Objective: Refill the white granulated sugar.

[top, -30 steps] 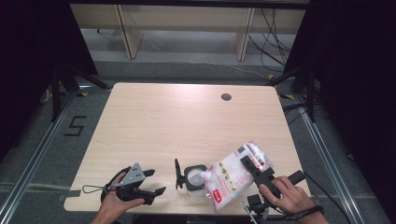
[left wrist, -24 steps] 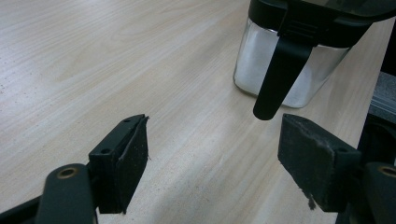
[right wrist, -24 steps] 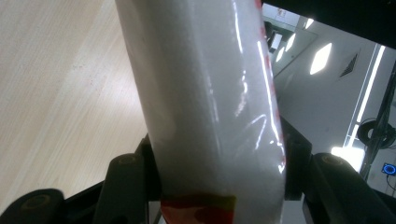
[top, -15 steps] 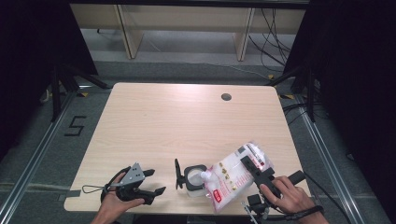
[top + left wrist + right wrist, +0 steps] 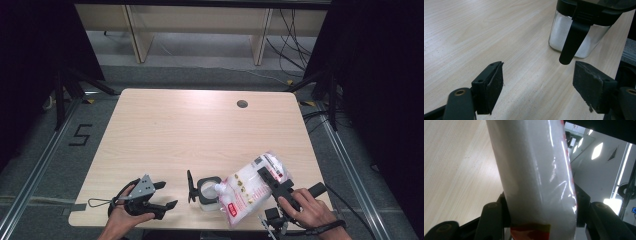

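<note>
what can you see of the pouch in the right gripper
The pouch is a clear, glossy plastic bag of white grains with red label patches and a white spout. It is tilted, spout down over the open jar near the table's front edge. The right gripper clamps its middle between both jaws.

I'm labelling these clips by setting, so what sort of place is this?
Most likely a lab or recording studio rather than a kitchen. A bare wooden table stands on grey floor with a taped number five, loose cables run behind it, and black curtains flank the sides.
</note>
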### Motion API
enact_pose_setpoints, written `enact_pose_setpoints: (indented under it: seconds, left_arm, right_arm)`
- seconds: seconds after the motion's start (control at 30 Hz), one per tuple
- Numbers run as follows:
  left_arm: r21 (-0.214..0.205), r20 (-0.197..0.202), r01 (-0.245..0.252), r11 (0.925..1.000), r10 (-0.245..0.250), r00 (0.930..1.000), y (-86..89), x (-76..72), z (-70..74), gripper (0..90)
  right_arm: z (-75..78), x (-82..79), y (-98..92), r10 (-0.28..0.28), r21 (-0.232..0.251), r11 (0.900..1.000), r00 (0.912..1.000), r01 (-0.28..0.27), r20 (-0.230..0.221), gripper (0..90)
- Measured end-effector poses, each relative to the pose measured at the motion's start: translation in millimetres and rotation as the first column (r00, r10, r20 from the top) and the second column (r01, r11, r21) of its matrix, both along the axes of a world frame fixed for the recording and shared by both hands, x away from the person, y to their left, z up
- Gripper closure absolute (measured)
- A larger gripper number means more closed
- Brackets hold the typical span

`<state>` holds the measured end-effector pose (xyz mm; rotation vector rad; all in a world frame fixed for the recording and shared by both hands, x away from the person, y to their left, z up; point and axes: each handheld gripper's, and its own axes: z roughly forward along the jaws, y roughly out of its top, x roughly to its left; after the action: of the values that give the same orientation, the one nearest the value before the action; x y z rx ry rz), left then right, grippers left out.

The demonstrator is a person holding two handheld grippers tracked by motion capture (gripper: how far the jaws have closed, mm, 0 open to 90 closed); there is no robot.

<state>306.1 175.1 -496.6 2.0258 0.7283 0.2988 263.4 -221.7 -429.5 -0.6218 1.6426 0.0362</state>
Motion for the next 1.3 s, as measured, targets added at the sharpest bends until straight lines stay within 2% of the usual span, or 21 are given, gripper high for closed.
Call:
enact_pose_setpoints:
  seconds: [0.13, 0.23, 0.27, 0.3, 0.33, 0.4, 0.43, 0.57, 0.6, 0.67, 0.7, 0.73, 0.83, 0.93, 0.97, 1.0, 1.03, 1.07, 1.1, 1.3]
  left_arm:
    - [0.006, -0.004, 0.000, 1.0000, 0.000, 1.0000, 1.3, 0.4, -0.2, 23.8]
    - [0.019, 0.002, 0.002, 0.9998, -0.002, 1.0000, 1.6, 1.4, -0.2, 23.9]
    - [0.006, -0.004, 0.009, 0.9999, -0.009, 1.0000, 0.8, 1.0, -0.7, 23.8]
    - [0.007, -0.004, 0.008, 0.9999, -0.008, 1.0000, 0.7, 0.8, -0.9, 23.8]
    - [0.008, -0.003, 0.010, 0.9999, -0.010, 0.9999, 0.7, 0.8, -0.9, 23.8]
    - [0.014, 0.006, 0.017, 0.9998, -0.017, 0.9998, 1.0, 1.7, -0.5, 23.8]
    - [0.017, 0.011, 0.022, 0.9996, -0.023, 0.9997, 1.1, 2.0, -0.4, 23.8]
    - [0.016, 0.010, 0.020, 0.9997, -0.021, 0.9997, 1.5, 2.3, -0.5, 23.8]
    - [0.017, 0.011, 0.022, 0.9996, -0.023, 0.9997, 1.5, 2.3, -0.4, 23.8]
    - [0.018, 0.010, 0.024, 0.9996, -0.024, 0.9997, 1.4, 2.0, -0.7, 23.8]
    - [0.018, 0.010, 0.023, 0.9996, -0.023, 0.9997, 1.4, 2.1, -0.7, 23.8]
    - [0.015, 0.009, 0.020, 0.9997, -0.021, 0.9997, 1.3, 2.3, -0.7, 23.8]
    - [0.016, -0.004, 0.016, 0.9998, -0.016, 0.9999, 1.0, 1.2, -0.7, 23.8]
    - [0.009, 0.010, 0.018, 0.9998, -0.018, 0.9998, 1.2, 2.3, -0.8, 23.8]
    - [0.003, 0.008, 0.015, 0.9999, -0.015, 0.9999, 0.8, 2.0, -1.0, 23.8]
    - [0.015, 0.010, 0.021, 0.9997, -0.021, 0.9997, 1.7, 2.2, -0.7, 23.8]
    - [0.023, 0.011, 0.024, 0.9994, -0.025, 0.9996, 2.3, 2.4, -0.5, 23.8]
    - [0.005, -0.008, 0.005, 1.0000, -0.005, 1.0000, 1.2, 1.0, -1.1, 23.8]
    - [0.001, -0.010, 0.002, 1.0000, -0.002, 1.0000, 1.0, 0.9, -1.0, 23.8]
    - [0.013, 0.006, 0.012, 0.9998, -0.013, 0.9999, 2.2, 1.7, -0.1, 23.8]
  right_arm:
    - [-0.3, 0.3, 0.0, 0.003, 0.002, 1.0000, 1.0000, -0.003, 0.001, 51.6]
    - [-1.1, -2.0, 1.3, -0.025, 0.021, 0.9995, 0.9996, 0.025, -0.010, 51.7]
    - [-0.8, -2.9, 1.9, -0.020, 0.025, 0.9995, 0.9998, 0.020, 0.002, 51.7]
    - [1.4, -2.8, 1.9, -0.001, -0.011, 0.9999, 0.9999, 0.001, 0.015, 51.8]
    - [2.1, -2.9, 2.0, 0.006, -0.016, 0.9999, 0.9998, -0.006, 0.019, 51.8]
    - [-1.7, -6.4, -0.8, -0.047, 0.041, 0.9980, 0.9987, 0.048, -0.019, 51.8]
    - [0.6, -5.8, -0.4, -0.036, 0.015, 0.9992, 0.9993, 0.036, -0.009, 51.8]
    - [-0.5, -5.6, 0.6, -0.031, 0.020, 0.9993, 0.9994, 0.031, -0.013, 51.8]
    - [-3.7, -7.0, 0.9, -0.051, 0.074, 0.9959, 0.9984, 0.053, -0.023, 51.9]
    - [-4.5, -7.0, 0.6, -0.055, 0.085, 0.9948, 0.9980, 0.057, -0.031, 51.9]
    - [-3.7, -6.5, 0.7, -0.049, 0.082, 0.9953, 0.9983, 0.052, -0.029, 51.9]
    - [0.6, -4.4, 2.9, -0.005, 0.035, 0.9994, 1.0000, 0.005, -0.003, 51.9]
    - [3.5, -3.9, 2.3, 0.015, 0.004, 0.9999, 0.9999, -0.015, 0.006, 51.9]
    - [4.4, -4.5, 2.5, 0.013, 0.005, 0.9999, 0.9999, -0.013, 0.008, 51.9]
    - [3.7, -5.5, 1.8, -0.003, 0.003, 1.0000, 1.0000, 0.003, -0.007, 51.8]
    - [1.3, -7.4, -0.3, -0.039, 0.036, 0.9986, 0.9990, 0.040, -0.024, 51.9]
    - [1.7, -7.2, -0.1, -0.033, 0.035, 0.9988, 0.9991, 0.034, -0.025, 51.9]
    - [1.4, -6.7, 0.1, -0.023, 0.038, 0.9990, 0.9995, 0.024, -0.021, 51.9]
    - [0.6, -6.6, 0.1, -0.021, 0.044, 0.9988, 0.9996, 0.022, -0.018, 51.9]
    - [0.2, -6.6, 0.5, -0.020, 0.036, 0.9991, 0.9996, 0.021, -0.022, 51.8]
